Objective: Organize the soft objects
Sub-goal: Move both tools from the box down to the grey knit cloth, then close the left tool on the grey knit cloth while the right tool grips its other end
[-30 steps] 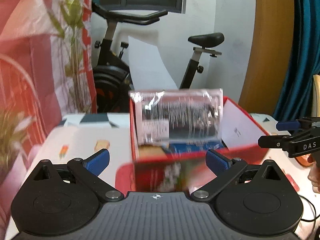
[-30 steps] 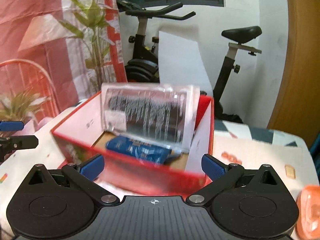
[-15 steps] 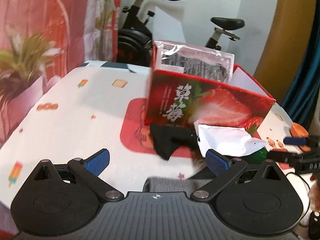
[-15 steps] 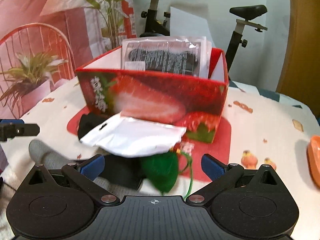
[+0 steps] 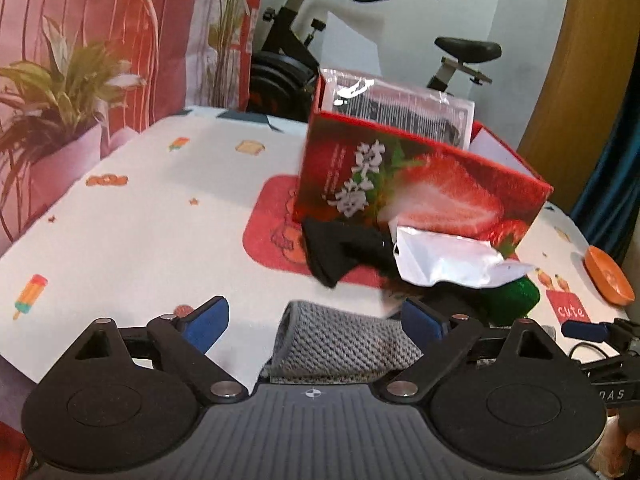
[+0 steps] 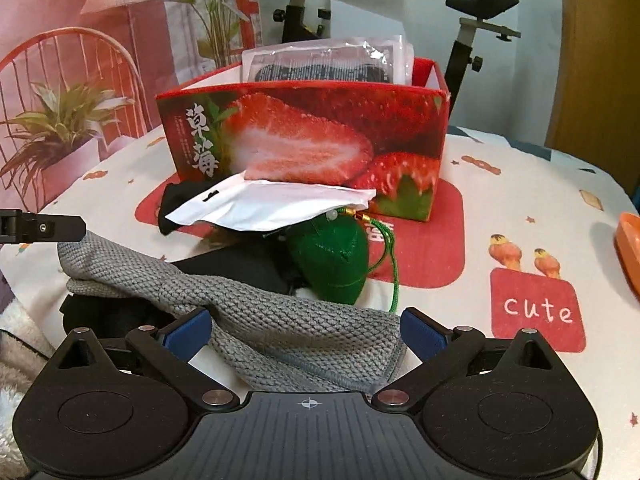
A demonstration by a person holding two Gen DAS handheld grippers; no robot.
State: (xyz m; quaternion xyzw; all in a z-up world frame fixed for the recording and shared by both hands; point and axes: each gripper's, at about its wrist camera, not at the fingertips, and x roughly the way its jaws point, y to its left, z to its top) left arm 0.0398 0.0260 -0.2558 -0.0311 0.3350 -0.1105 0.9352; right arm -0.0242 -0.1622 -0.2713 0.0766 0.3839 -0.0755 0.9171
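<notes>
A grey knit cloth (image 5: 340, 344) (image 6: 280, 320) lies at the near table edge, between the fingers of both grippers. My left gripper (image 5: 314, 320) is closing around the cloth's left end, its pads not pressing it. My right gripper (image 6: 304, 330) stands wide over the right end. Behind lie a black cloth (image 5: 336, 248), a white pouch (image 6: 276, 204) and a green plush (image 6: 332, 264). The red strawberry box (image 6: 304, 132) stands further back with a clear plastic packet (image 6: 328, 62) upright in it.
An orange dish (image 5: 608, 276) sits at the table's right edge. A potted plant (image 5: 52, 92) stands off the left side and an exercise bike (image 5: 304, 60) behind the table. Something white and fluffy (image 6: 16, 340) lies below the near left edge.
Both grippers have come down and back from over the box to the pile in front of it. The grey cloth now lies between both pairs of fingers.
</notes>
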